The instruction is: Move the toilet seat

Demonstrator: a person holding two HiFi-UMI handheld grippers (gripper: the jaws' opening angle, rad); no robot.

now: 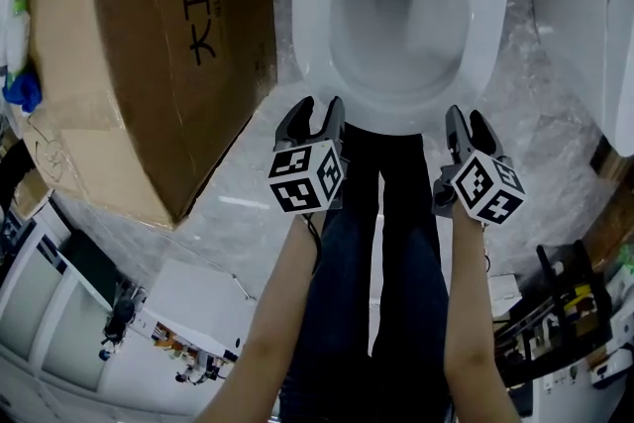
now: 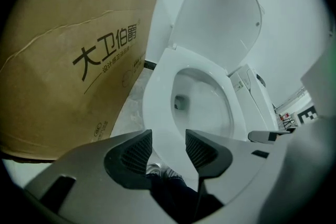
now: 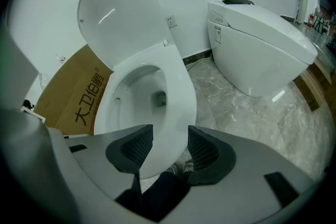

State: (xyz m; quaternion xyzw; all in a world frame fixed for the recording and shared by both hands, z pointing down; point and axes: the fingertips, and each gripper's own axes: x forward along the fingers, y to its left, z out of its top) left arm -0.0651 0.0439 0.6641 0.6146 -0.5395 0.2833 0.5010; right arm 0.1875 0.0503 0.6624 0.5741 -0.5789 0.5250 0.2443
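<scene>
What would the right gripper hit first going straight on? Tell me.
Probably the front edge of the toilet seat, which lies straight ahead between the open jaws of the right gripper; depth is hard to judge.

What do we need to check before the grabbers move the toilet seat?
1. Left gripper jaws apart, empty: ok.
2. Right gripper jaws apart, empty: ok.
3. Lid up, out of the way: ok.
4. Toilet seat down, nothing lying on it: ok.
5. Grip on the seat's front edge: not ok, neither gripper presses on it.
6. Cardboard box clear of the seat: ok.
</scene>
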